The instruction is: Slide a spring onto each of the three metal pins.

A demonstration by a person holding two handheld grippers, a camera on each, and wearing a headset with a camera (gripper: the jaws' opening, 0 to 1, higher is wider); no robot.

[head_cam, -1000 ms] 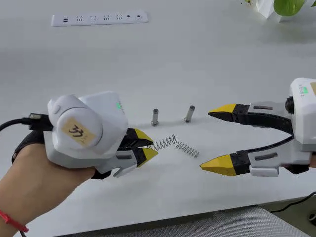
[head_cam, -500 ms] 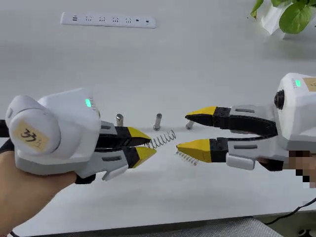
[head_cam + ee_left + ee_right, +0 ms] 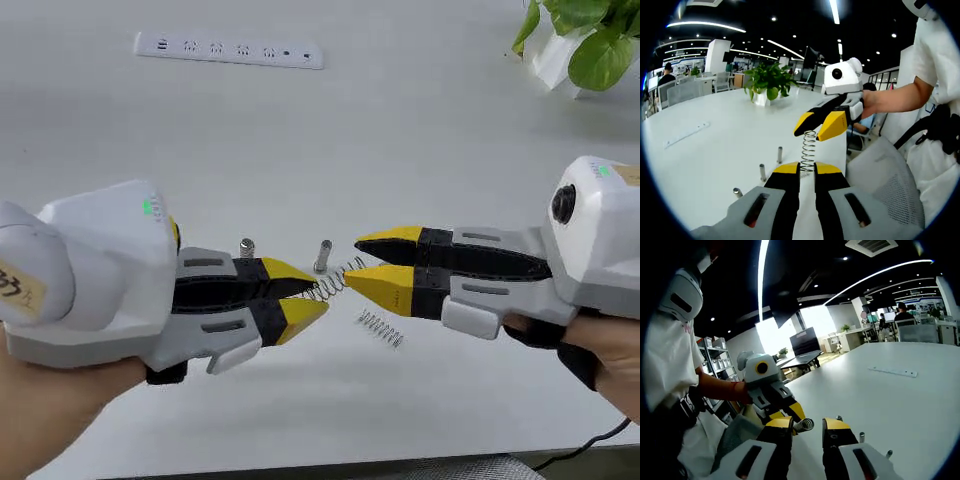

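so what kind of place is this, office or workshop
Probably an open-plan office: a big white table with a power strip, a potted plant, and strip ceiling lights over distant desks.

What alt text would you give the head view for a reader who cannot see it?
The left gripper pinches one end of a spring while the right gripper brackets its other end with open jaws, above a white table. Two metal pins stand behind; a second spring lies loose.

Held spring (image 3: pixel 335 283): we see it bridging the left gripper (image 3: pixel 315 297) and right gripper (image 3: pixel 353 262).
Pins (image 3: pixel 323 256): on the tabletop (image 3: pixel 420 150) just beyond the left gripper.
Loose spring (image 3: pixel 380 329): nearer us than the right gripper.
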